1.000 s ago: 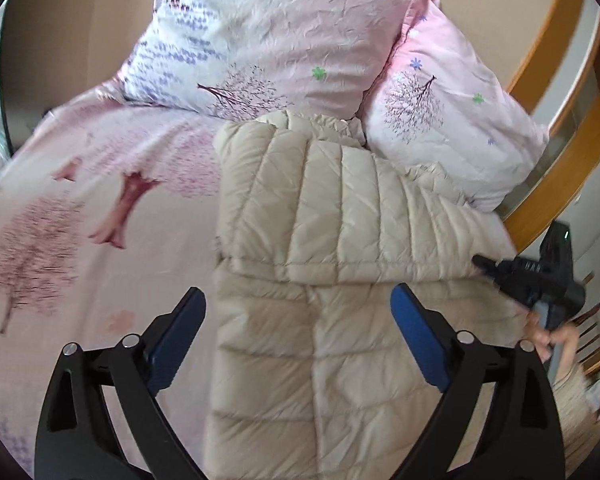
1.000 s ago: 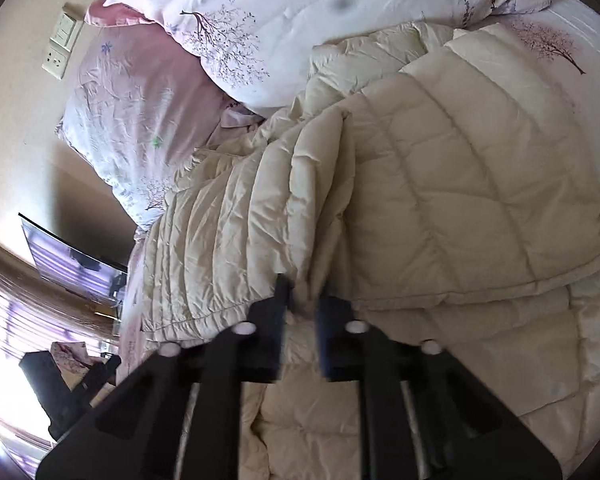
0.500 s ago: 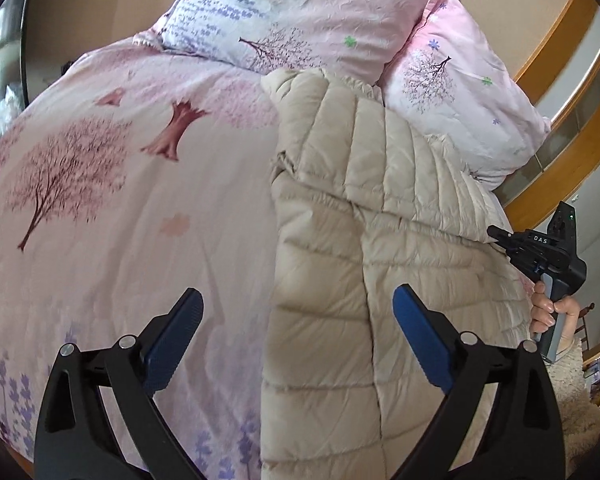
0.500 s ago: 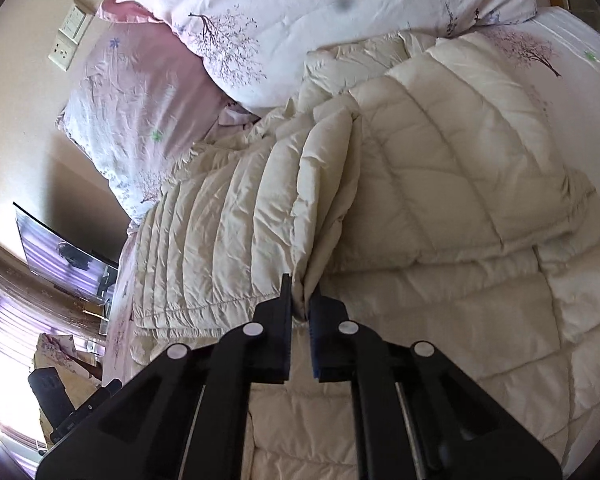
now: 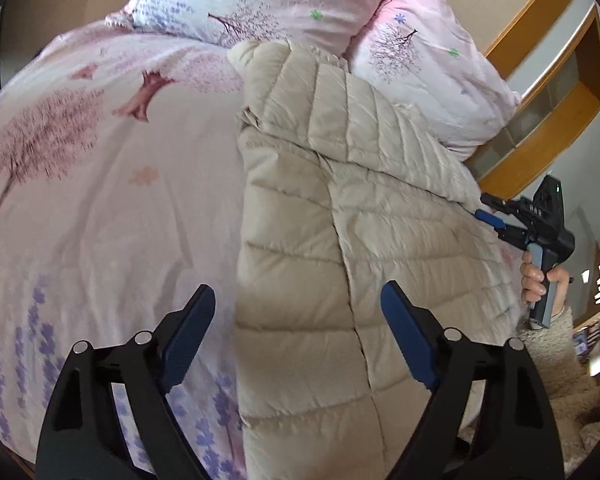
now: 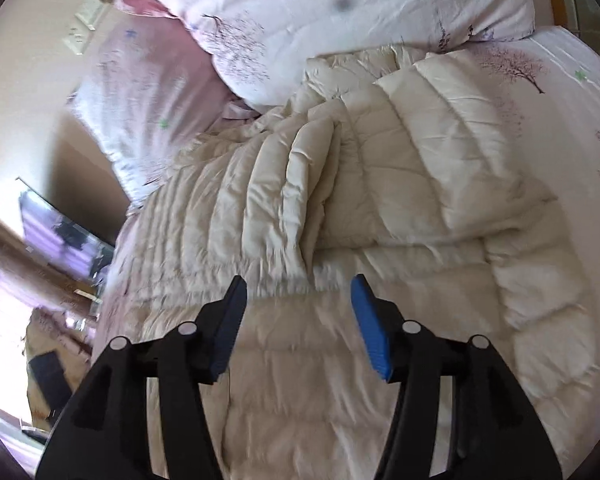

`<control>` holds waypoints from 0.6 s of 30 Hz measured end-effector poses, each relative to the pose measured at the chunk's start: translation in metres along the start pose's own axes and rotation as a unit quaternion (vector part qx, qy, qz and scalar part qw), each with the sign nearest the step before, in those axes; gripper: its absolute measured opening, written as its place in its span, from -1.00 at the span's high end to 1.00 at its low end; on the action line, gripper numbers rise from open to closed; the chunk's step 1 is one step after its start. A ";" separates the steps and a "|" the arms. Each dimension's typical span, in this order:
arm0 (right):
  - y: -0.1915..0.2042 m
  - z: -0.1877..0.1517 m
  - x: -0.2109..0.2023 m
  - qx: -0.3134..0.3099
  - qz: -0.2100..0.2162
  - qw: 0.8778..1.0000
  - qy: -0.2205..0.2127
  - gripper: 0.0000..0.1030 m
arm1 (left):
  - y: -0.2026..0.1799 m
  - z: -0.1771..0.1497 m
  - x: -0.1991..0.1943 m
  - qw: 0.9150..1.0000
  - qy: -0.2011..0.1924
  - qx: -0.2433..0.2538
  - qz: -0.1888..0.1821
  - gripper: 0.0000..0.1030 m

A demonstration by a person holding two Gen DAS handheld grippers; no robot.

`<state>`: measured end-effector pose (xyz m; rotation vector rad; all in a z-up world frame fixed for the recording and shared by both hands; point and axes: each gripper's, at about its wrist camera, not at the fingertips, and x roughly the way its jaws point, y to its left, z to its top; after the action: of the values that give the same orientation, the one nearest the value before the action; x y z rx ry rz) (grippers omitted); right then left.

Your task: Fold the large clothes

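Note:
A cream quilted down jacket (image 5: pixel 340 200) lies on the bed, with its sleeves folded in across the body (image 6: pixel 280 200). My left gripper (image 5: pixel 296 290) hovers over the jacket's lower left edge. Its jaws are closing, still wide apart, and the pads touch no fabric. My right gripper (image 6: pixel 299 280) is over the jacket's right side, just in front of the folded sleeve's cuff. Its jaws are opening and nothing is gripped between them. The right gripper (image 5: pixel 485 207) also shows in the left wrist view at the jacket's far right edge, held by a hand (image 5: pixel 534 276).
The pink tree-print bed cover (image 5: pixel 100 200) spreads to the left of the jacket. Two pillows (image 5: pixel 260 0) (image 5: pixel 420 60) lean at the head end. A wooden shelf frame (image 5: pixel 540 80) stands beyond the bed's right side. A dark screen (image 6: pixel 60 232) and a wall switch (image 6: pixel 84 20) are on the wall.
My right gripper let go of the sleeve's edge and opened, and the sleeve now lies flat on the jacket. My left gripper drew back toward the jacket's lower left edge and narrowed slightly.

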<state>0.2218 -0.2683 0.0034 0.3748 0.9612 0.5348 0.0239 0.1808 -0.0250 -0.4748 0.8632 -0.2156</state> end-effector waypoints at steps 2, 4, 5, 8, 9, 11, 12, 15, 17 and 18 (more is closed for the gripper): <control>-0.009 -0.007 -0.017 -0.002 0.005 1.000 0.003 -0.13 | 0.003 -0.007 0.000 1.000 0.008 -0.010 -0.017 -0.59; -0.025 -0.018 -0.038 0.004 -0.001 1.000 0.002 -0.16 | 0.005 -0.014 -0.001 0.999 0.014 -0.020 -0.031 -0.53; -0.032 -0.022 -0.047 0.007 -0.005 1.000 0.002 -0.16 | 0.005 -0.018 -0.004 0.999 0.011 -0.020 -0.034 -0.53; -0.061 -0.040 -0.078 0.026 -0.025 0.999 -0.001 -0.16 | 0.006 -0.029 -0.010 0.998 0.016 -0.029 -0.053 -0.49; -0.071 -0.046 -0.087 0.032 -0.033 0.999 -0.001 -0.17 | 0.005 -0.033 -0.011 0.998 0.018 -0.031 -0.060 -0.47; -0.092 -0.060 -0.107 0.047 -0.053 0.997 -0.004 -0.17 | 0.005 -0.041 -0.015 0.997 0.019 -0.033 -0.069 -0.44; -0.101 -0.067 -0.112 0.054 -0.059 0.997 -0.001 -0.18 | 0.004 -0.046 -0.018 0.996 0.021 -0.036 -0.078 -0.44; -0.128 -0.088 -0.123 0.082 -0.052 0.995 0.025 -0.18 | 0.004 -0.057 -0.022 0.994 0.026 -0.043 -0.097 -0.37; -0.137 -0.099 -0.124 0.092 -0.043 0.994 0.043 -0.17 | 0.002 -0.064 -0.025 0.993 0.027 -0.046 -0.106 -0.32; -0.140 -0.105 -0.123 0.096 -0.035 0.993 0.052 -0.17 | 0.002 -0.066 -0.026 0.992 0.029 -0.048 -0.110 -0.31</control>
<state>0.1127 -0.4469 -0.0428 0.4870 1.1262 0.4031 -0.0435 0.1713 -0.0453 -0.6583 0.8802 -0.3933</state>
